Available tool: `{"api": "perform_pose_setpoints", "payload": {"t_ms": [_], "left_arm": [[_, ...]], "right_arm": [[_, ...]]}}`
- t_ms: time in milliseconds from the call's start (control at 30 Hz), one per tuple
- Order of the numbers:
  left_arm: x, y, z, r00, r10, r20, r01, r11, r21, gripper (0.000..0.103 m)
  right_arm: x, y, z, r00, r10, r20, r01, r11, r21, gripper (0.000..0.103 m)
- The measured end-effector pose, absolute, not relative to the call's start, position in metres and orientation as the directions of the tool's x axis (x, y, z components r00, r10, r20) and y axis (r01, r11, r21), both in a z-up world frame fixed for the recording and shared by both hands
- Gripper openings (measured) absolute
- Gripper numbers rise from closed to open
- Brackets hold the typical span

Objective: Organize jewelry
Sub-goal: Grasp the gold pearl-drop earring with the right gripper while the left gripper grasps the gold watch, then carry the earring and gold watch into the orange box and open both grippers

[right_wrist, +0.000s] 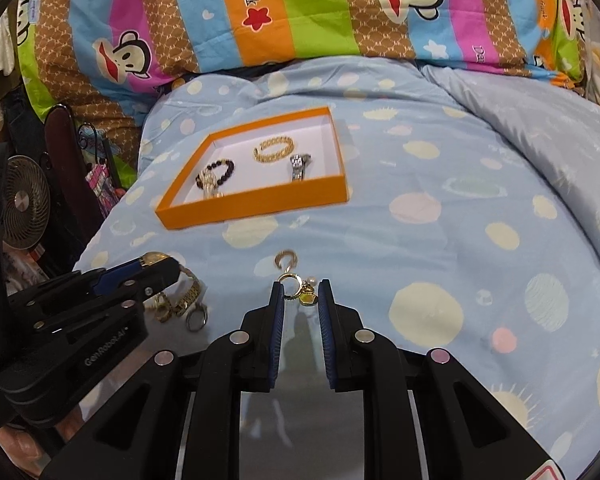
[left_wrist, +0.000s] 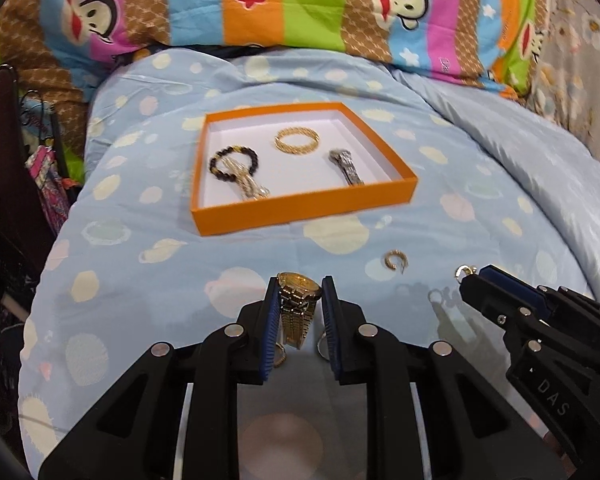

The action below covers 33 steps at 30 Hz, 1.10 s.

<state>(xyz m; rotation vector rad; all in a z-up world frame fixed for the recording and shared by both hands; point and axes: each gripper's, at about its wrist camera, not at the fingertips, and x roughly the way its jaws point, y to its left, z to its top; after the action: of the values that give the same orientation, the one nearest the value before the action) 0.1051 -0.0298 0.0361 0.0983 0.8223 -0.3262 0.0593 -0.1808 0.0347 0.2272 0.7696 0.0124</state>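
Observation:
An orange tray (left_wrist: 300, 204) (right_wrist: 256, 204) with a white floor lies on the blue quilt. In it are a black bead bracelet (left_wrist: 232, 164), a gold bangle (left_wrist: 297, 141) and a silver watch (left_wrist: 346, 167). My left gripper (left_wrist: 300, 290) is shut on a gold watch (left_wrist: 298, 304), held just above the quilt; the watch also shows in the right wrist view (right_wrist: 188, 292). My right gripper (right_wrist: 300, 292) is shut on a gold charm earring (right_wrist: 300, 290). A gold hoop earring (left_wrist: 396, 260) (right_wrist: 286, 259) lies loose on the quilt.
Small rings (right_wrist: 196, 318) lie on the quilt under the left gripper. A striped monkey-print duvet (left_wrist: 300, 0) is piled behind the tray. A fan (right_wrist: 24, 208) and dark furniture stand off the bed's left edge.

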Motion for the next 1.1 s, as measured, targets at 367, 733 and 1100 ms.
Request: {"api": "perform_pose_setpoints", "payload": {"t_ms": [367,733,1100], "left_arm": [[0.132,-0.019,0.07,0.701,-0.202,-0.684,0.258,0.966,-0.02,0.019],[0.172,-0.017,0.089,0.747,-0.171,-0.642,0.219,0.976,-0.005,0.019],[0.215,-0.026,0.071,0.738,-0.134,-0.662,0.19,0.982,0.014,0.019]], "right_arm": [[0.095,-0.183,0.07,0.779,0.085,-0.621,0.039,0.982,0.184,0.016],[0.144,-0.17,0.08,0.796,0.115,-0.595,-0.009,0.984,0.178,0.016],[0.193,-0.157,0.057,0.767,0.14,-0.626,-0.024,0.981,0.191,0.017]]}}
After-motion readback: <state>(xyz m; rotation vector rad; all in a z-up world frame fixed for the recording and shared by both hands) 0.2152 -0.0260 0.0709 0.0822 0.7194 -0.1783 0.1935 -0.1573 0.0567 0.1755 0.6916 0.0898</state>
